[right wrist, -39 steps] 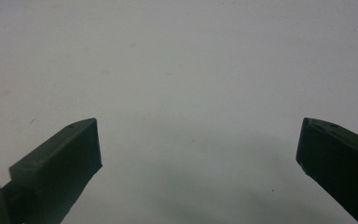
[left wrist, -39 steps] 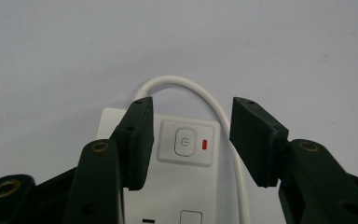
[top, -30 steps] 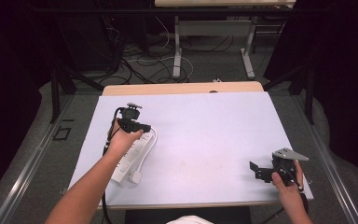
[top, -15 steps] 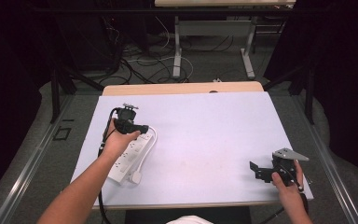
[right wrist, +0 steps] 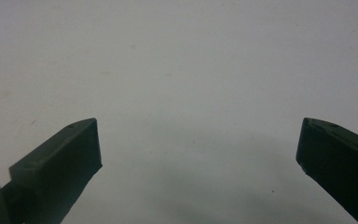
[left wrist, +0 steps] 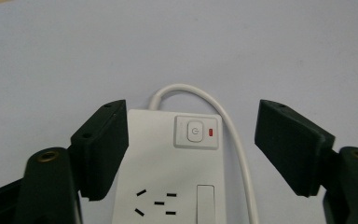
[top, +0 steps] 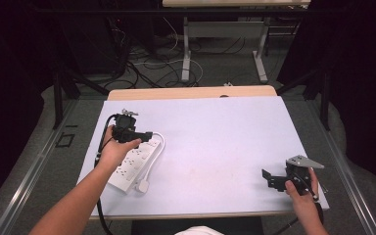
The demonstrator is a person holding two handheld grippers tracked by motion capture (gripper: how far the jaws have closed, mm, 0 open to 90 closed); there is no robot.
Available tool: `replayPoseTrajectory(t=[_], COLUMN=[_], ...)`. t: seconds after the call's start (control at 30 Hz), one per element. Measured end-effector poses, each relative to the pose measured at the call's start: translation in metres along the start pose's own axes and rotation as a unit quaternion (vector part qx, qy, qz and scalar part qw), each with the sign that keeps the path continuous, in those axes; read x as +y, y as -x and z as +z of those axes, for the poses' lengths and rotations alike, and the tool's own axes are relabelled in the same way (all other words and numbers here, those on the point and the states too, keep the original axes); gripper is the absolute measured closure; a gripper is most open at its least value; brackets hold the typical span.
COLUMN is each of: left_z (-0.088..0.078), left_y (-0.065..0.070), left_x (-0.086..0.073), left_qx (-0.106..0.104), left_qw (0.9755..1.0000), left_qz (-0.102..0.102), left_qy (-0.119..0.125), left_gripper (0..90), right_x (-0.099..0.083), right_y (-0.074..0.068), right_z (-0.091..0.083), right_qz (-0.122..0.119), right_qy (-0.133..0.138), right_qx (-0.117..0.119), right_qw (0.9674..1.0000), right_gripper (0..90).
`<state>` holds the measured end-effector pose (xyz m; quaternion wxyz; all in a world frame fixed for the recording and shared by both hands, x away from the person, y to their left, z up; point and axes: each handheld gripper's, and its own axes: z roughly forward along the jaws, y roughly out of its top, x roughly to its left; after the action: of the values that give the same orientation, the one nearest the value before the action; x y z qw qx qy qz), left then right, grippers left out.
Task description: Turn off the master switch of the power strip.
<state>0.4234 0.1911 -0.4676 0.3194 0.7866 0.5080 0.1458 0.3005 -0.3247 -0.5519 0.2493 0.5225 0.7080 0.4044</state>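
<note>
A white power strip [top: 133,160] lies at the table's left, and its cord [top: 159,143] loops back to a plug [top: 143,186] near the front. My left gripper [top: 147,133] hovers over the strip's far end. In the left gripper view the strip [left wrist: 168,182] shows its switch [left wrist: 196,132] with a red light. The left gripper [left wrist: 191,114] stands open; its jaws have just been opening, and the strip's end lies between them unpressed. My right gripper [top: 268,178] rests open at the front right, and the right gripper [right wrist: 198,133] holds nothing.
A pale sheet [top: 215,142] covers the table, with a wooden strip [top: 191,93] along its far edge. Beyond it, cables and table legs [top: 186,54] crowd the floor. Broad bare sheet lies between the two hands.
My left gripper has drawn slightly left over the strip's far end and its jaws stand wider apart. The right hand has kept still.
</note>
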Motion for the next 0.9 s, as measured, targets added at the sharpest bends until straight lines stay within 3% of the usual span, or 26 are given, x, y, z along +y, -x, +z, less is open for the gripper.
replayPoseTrajectory(t=[0.1,0.27,0.43,0.57,0.7,0.77,0.9], left_z=[-0.003,-0.011,-0.016,-0.021,-0.028,-0.031,-0.039], left_y=[-0.002,-0.004,-0.003,-0.002,-0.003,-0.005,-0.008], left_x=[-0.003,-0.011,-0.022,-0.030,-0.039,-0.043,-0.051], left_qx=[-0.001,-0.006,-0.010,-0.021,-0.022,-0.026,-0.024], left_qw=[0.9999,0.9998,0.9995,0.9992,0.9976,0.9967,0.9966], left_qz=[-0.011,-0.012,-0.017,-0.013,-0.028,-0.034,-0.034], left_qy=[0.007,0.013,0.023,0.032,0.059,0.069,0.070], left_gripper=[17.0,15.0,3.2,0.4,0.4,0.4,0.4], right_x=[0.001,0.000,0.000,0.000,0.000,0.000,0.000], right_y=[-0.001,-0.001,0.000,-0.001,-0.001,-0.001,0.000], right_z=[-0.001,-0.001,-0.001,-0.001,0.000,-0.001,-0.002], right_qz=[0.000,0.000,-0.001,0.000,0.000,-0.001,-0.002], right_qy=[-0.003,0.001,-0.001,-0.002,0.009,0.002,0.000], right_qx=[0.004,0.000,0.003,0.003,-0.003,-0.001,-0.001], right_qw=[1.0000,1.0000,1.0000,1.0000,1.0000,1.0000,1.0000], right_gripper=[0.0,0.0,0.0,0.0,0.0,0.0,0.0])
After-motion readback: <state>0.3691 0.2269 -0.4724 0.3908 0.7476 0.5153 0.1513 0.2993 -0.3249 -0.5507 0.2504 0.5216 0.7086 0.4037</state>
